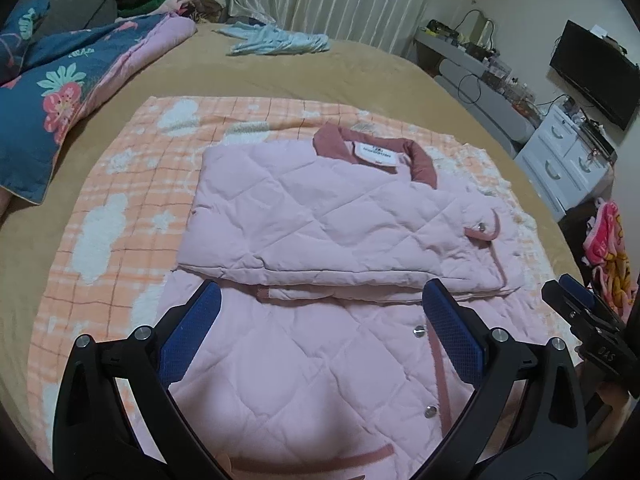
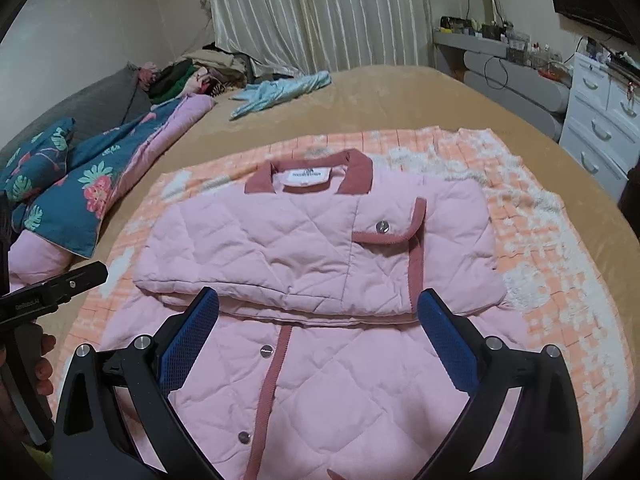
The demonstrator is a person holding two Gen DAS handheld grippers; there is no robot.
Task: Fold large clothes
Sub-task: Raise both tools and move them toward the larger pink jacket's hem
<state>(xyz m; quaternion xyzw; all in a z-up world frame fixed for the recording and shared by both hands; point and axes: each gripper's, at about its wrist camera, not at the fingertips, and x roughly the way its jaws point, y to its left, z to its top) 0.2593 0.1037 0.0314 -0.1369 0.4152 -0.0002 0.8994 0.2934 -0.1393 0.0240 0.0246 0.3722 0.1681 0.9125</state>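
Tan bed (image 1: pixel 360 76) under an orange checked blanket (image 1: pixel 120 184), pink quilted jacket (image 1: pixel 320 216) partly folded on it, left gripper (image 1: pixel 320 300) and right gripper (image 2: pixel 318 306) both spread wide, nothing between the fingers.

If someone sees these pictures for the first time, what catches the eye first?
A pink quilted jacket fills the middle, partly folded, with its dark pink collar at the far end, lying on an orange checked blanket. Both grippers, left and right, hang open above its near half. A blue floral quilt lies at the left.
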